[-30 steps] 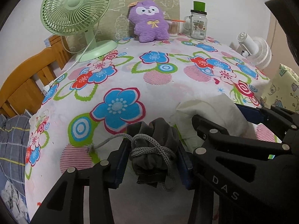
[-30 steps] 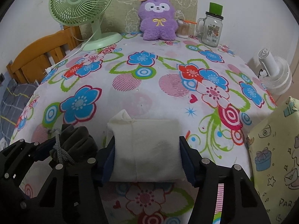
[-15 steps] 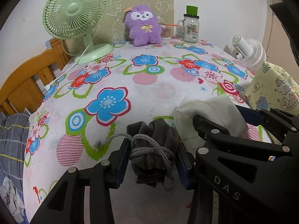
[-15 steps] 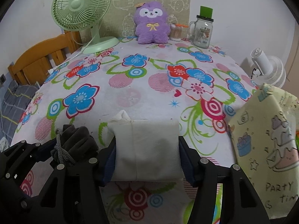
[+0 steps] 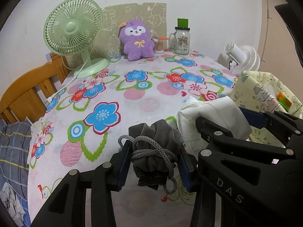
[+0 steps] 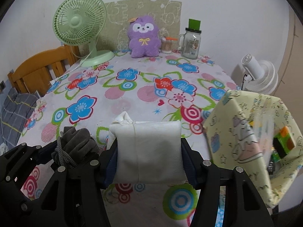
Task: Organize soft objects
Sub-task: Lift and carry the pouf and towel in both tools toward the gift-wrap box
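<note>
Box (image 6: 244, 132) rt of table; L gripper (image 5: 154, 162) clamps gray bundle (image 5: 155, 143), R gripper (image 6: 149, 158) white pouch (image 6: 149, 151).

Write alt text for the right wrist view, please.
The right hand-held gripper clamps a white cloth pouch above a flowered tablecloth; the left hand-held gripper beside it holds a grey drawstring bundle. A yellow patterned bag stands at right.

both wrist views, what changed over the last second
Both grippers have lifted and pulled back from the table with their loads, towards the yellow fabric bin, which now fills more of each view. The left gripper stays clamped on the grey drawstring bundle, the right gripper on the white pouch. The fan, purple plush and jar kept their places.
</note>
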Available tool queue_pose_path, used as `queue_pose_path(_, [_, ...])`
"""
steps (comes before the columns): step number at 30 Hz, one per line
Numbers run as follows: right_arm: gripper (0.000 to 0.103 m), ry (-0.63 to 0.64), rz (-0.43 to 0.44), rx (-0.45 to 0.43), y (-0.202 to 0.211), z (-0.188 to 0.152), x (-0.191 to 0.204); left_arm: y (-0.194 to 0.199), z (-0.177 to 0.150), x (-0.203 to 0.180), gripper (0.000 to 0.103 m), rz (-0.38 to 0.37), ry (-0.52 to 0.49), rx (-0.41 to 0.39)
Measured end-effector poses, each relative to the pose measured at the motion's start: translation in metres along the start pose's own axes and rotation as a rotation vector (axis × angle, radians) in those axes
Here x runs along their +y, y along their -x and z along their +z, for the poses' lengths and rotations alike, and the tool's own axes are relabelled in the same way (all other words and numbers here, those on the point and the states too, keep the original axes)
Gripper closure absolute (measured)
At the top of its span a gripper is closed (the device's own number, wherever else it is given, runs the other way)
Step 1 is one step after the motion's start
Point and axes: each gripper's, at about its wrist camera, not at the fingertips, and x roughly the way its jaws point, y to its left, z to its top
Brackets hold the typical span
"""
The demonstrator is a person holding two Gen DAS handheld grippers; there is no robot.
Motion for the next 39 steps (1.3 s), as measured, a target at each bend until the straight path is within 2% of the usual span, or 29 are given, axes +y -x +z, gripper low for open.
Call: queue_pose_path(39, [0.04,-0.021,-0.002,-0.182,0.121,0.007,-0.055,0.1,0.022,-0.064,0.057,0.019,-0.019,-0.174])
